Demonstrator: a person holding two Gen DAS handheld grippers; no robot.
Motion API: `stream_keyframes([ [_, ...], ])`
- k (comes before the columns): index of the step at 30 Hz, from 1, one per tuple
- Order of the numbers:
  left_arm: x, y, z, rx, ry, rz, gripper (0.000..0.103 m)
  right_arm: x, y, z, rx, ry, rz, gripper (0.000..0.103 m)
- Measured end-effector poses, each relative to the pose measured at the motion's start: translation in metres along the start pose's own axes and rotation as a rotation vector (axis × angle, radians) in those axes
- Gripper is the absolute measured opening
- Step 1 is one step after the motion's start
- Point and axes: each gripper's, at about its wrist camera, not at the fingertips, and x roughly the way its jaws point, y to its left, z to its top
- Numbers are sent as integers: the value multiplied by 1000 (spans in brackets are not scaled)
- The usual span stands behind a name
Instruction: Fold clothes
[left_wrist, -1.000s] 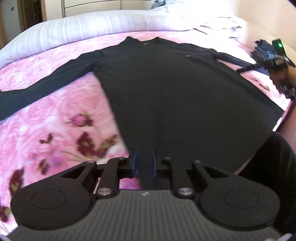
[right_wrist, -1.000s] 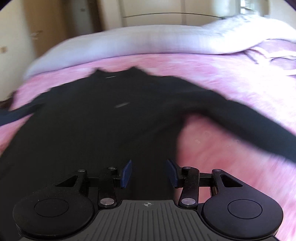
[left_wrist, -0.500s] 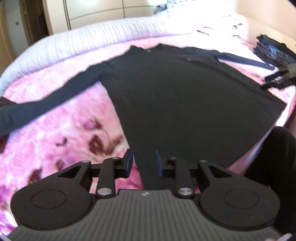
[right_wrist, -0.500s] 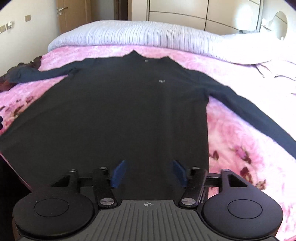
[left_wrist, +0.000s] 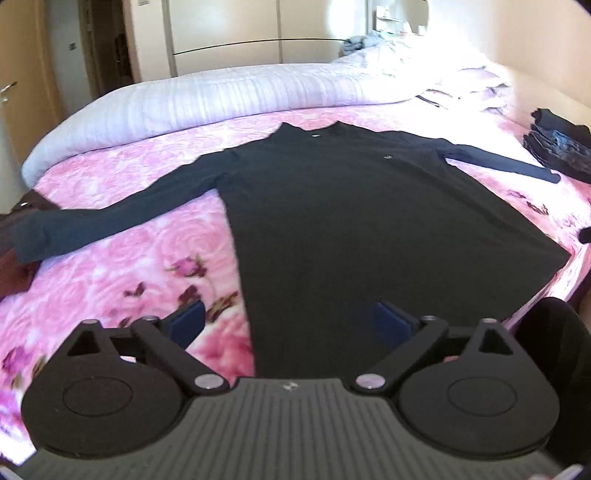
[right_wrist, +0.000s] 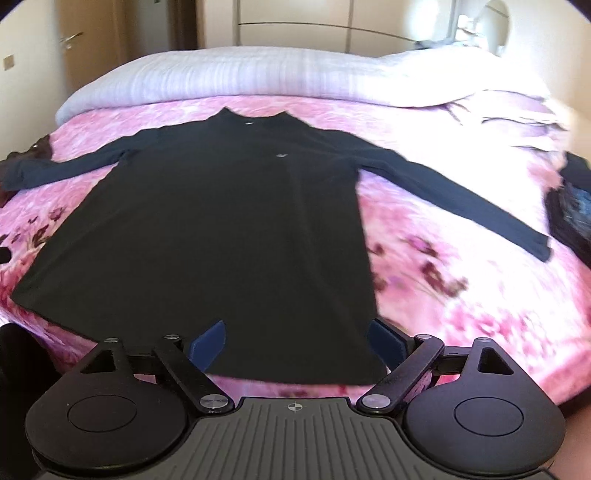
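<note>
A black long-sleeved shirt (left_wrist: 354, 221) lies flat on the pink floral bedspread (left_wrist: 122, 266), collar away from me and both sleeves spread out sideways. It also shows in the right wrist view (right_wrist: 221, 229). My left gripper (left_wrist: 291, 325) is open and empty above the shirt's lower left hem corner. My right gripper (right_wrist: 295, 339) is open and empty above the shirt's lower right hem. Neither touches the cloth.
A stack of folded dark clothes (left_wrist: 557, 147) sits at the bed's right side, also in the right wrist view (right_wrist: 572, 206). A dark brown garment (left_wrist: 14, 243) lies at the left edge. A white duvet (left_wrist: 221, 96) is bunched at the far end. Wardrobes stand behind.
My left gripper was shut on the hem, then opened wide and let it go. Both grippers have pulled back and up. The shirt now lies flat and still.
</note>
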Motion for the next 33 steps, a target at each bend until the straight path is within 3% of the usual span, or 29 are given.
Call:
stream_keyframes([
  [6, -30, 6, -8, 2, -32, 62, 101, -34, 23, -25, -58, 1, -36, 94],
  [14, -54, 10, -17, -9, -55, 87, 101, -49, 53, -43, -58, 7, 81, 99],
  [27, -57, 37, -32, -66, -37, 127, 101, -26, 71, -18, -111, 14, 121, 99],
  [33, -46, 74, -27, -45, -44, 187, 101, -17, 91, 14, -179, -61, 149, 99],
])
